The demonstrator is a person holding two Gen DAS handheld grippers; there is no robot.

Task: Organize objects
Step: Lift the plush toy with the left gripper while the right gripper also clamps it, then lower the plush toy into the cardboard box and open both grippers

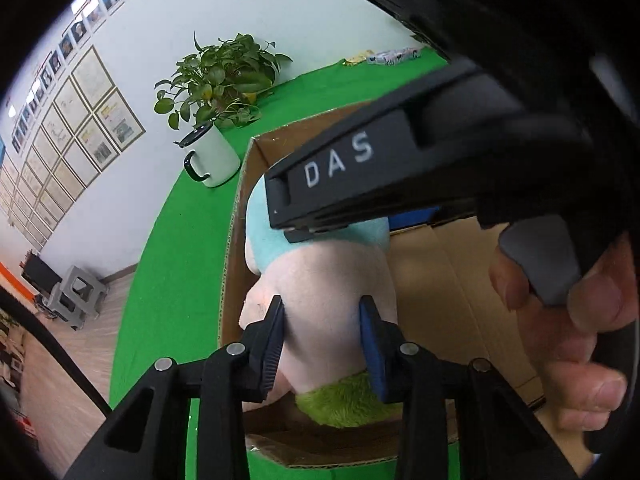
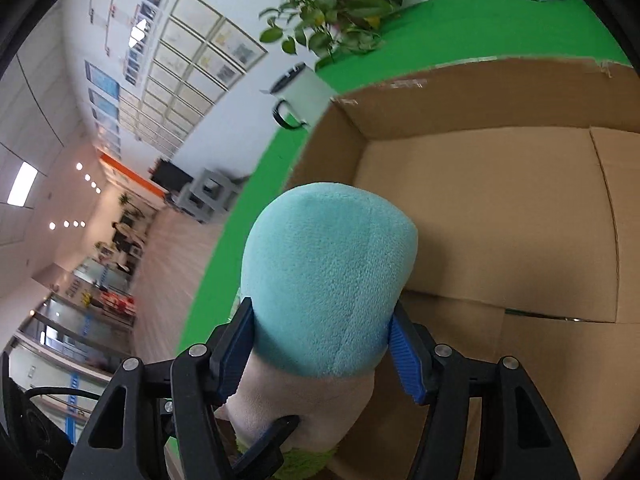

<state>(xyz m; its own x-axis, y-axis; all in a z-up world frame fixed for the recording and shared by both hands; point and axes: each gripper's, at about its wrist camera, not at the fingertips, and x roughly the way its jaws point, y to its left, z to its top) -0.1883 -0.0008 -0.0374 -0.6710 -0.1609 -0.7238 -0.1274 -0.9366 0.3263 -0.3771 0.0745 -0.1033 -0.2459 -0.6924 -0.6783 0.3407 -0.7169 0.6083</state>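
A plush toy (image 1: 332, 276) with a turquoise head, pale pink body and fuzzy green base hangs inside the open cardboard box (image 1: 234, 240). My left gripper (image 1: 322, 320) is shut on its pink body, a pad pressed in on each side. In the right wrist view my right gripper (image 2: 322, 320) is shut on the turquoise head of the plush toy (image 2: 328, 280), above the box (image 2: 480, 200). The right gripper's black finger (image 1: 340, 184) reaches down onto the head from the upper right, with a person's hand (image 1: 580, 340) behind it. A left finger (image 2: 272, 436) shows low on the toy.
The box stands on a green cloth table (image 1: 180, 260). A white mug (image 1: 216, 152) with a black handle and a leafy potted plant (image 1: 224, 76) stand beyond the box's far left corner. Small packets (image 1: 392, 56) lie at the far edge. Grey stools (image 1: 76, 292) stand on the floor.
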